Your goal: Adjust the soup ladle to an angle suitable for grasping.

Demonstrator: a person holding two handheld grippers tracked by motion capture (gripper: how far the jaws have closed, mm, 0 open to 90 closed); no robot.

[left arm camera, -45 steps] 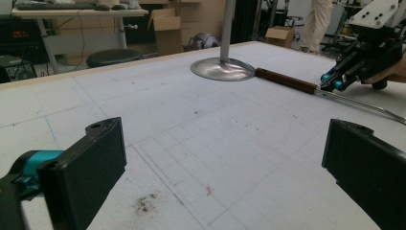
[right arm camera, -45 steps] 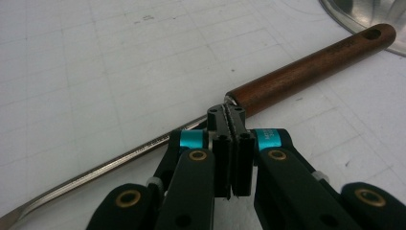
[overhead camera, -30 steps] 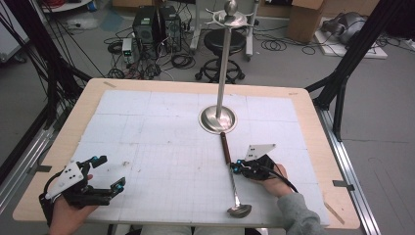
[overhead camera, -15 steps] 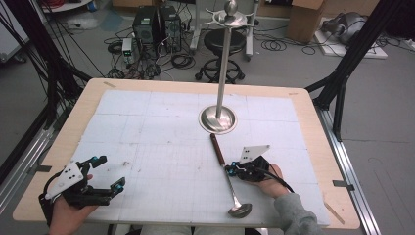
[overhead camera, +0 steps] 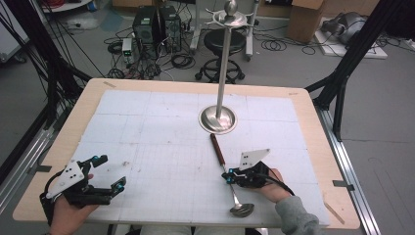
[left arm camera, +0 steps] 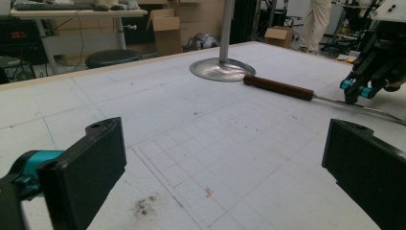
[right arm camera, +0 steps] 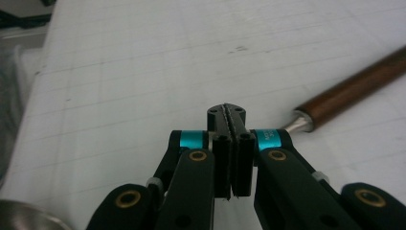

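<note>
My right claw (overhead camera: 231, 177) pinches the ladle (overhead camera: 230, 177) mid-shaft on the worktop (overhead camera: 147, 122), its long axis running from bowl at 6 o'clock to handle at 12 toward the stand (overhead camera: 218, 119); my left claw (overhead camera: 108, 172), spread, sits well apart at 9.

the high camera looked down over the stand (overhead camera: 218, 119); both gripper cameras sat low, near it, sharing the ladle's (left arm camera: 279, 88) handle.
</note>
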